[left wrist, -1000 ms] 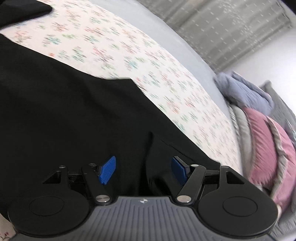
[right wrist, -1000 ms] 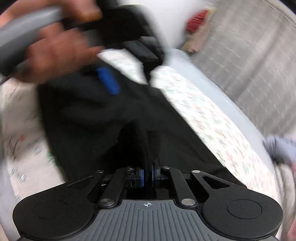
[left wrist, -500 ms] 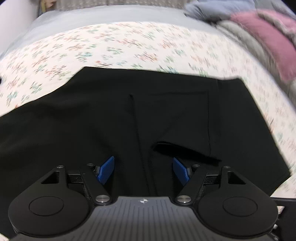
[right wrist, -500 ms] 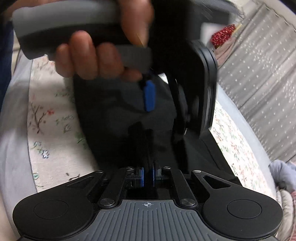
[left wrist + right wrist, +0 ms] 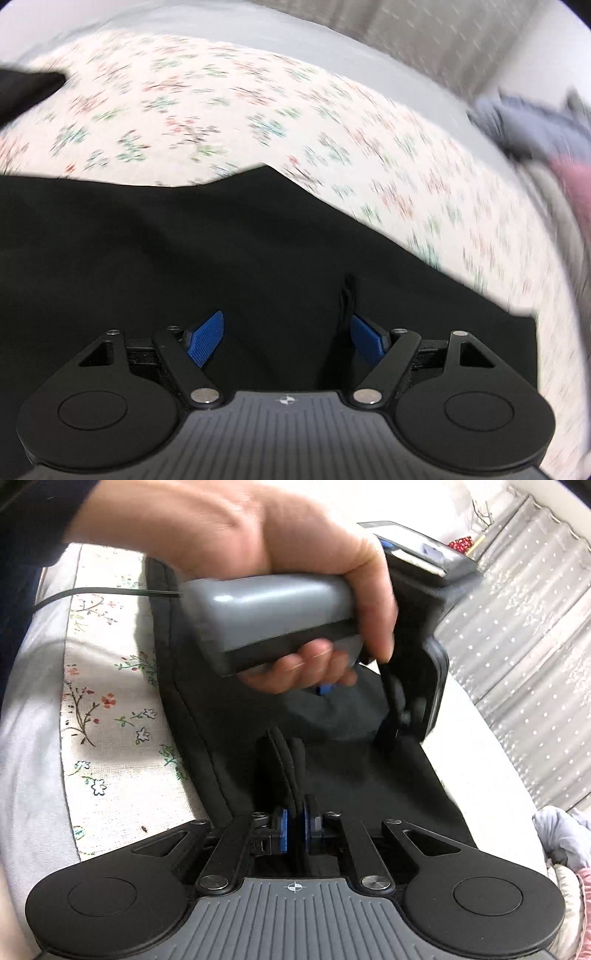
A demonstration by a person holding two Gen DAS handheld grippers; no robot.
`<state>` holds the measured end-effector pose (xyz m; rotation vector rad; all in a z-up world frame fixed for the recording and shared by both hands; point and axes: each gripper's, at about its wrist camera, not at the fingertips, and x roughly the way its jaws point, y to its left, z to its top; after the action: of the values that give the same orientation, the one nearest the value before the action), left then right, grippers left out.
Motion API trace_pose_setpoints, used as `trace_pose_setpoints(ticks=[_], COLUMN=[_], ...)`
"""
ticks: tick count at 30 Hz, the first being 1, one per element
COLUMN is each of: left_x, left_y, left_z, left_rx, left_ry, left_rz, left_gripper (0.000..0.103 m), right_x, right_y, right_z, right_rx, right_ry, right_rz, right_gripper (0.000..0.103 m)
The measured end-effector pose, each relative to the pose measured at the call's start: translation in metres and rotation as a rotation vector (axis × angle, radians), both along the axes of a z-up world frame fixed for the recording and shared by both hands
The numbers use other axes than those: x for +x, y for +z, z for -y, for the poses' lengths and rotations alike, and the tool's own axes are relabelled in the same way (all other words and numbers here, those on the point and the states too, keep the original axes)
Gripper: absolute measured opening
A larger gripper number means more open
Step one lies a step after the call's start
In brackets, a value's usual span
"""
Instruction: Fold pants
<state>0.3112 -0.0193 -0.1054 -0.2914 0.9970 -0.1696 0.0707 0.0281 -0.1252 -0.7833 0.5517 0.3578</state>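
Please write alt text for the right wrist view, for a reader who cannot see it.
The right claw is shut on a fold of black pants lying on a floral bedsheet. Ahead, a hand holds the left claw's grey handle above the pants.

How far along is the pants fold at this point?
Done: the black pants lie spread on the floral sheet. In hand: the right gripper is shut on a ridge of the fabric, while the left gripper is open over the cloth, a raised crease beside its right finger, holding nothing. Left: no finished fold shows from these views, so the left grasp and the fold-over itself appear still to come.
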Motion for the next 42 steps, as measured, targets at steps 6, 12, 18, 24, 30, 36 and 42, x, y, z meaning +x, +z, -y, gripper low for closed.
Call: trace_pose_setpoints(ticks=[6,12,18,24,30,36,42], left_x=[-0.007,-0.028,-0.031,-0.032,-0.028,-0.020,-0.027], left_y=[0.002,-0.004,-0.002,-0.008,-0.008,-0.009,0.008], left_z=[-0.020,-0.024,-0.023,-0.011,-0.004,0.001,0.005], left_rx=[-0.091,-0.213,-0.339,-0.385,-0.387,-0.294,-0.253], left_ry=[0.015,-0.072,-0.074,-0.118,-0.134,-0.160,-0.186], left_rz=[-0.072,-0.157,-0.235,-0.274,-0.252,-0.217,-0.115], left_gripper=[0.091,0.093,0.093,0.093,0.072,0.020,0.020], right_x=[0.010,0.024,0.021,0.013,0.000,-0.003,-0.002], right_y=[-0.004,0.009,0.014,0.018,0.018,0.017,0.010], right_z=[0.019,0.024,0.029,0.021,0.018,0.009,0.006], right_rx=[0.060,0.203,0.258,0.272,0.235,0.189,0.134], right_ry=[-0.035,-0.135,-0.186,-0.205,-0.172,-0.114,-0.105], right_rz=[-0.003,0.050,0.138,0.222,0.254,0.263,0.292], right_gripper=[0.008,0.008,0.007,0.005,0.005,0.004,0.005])
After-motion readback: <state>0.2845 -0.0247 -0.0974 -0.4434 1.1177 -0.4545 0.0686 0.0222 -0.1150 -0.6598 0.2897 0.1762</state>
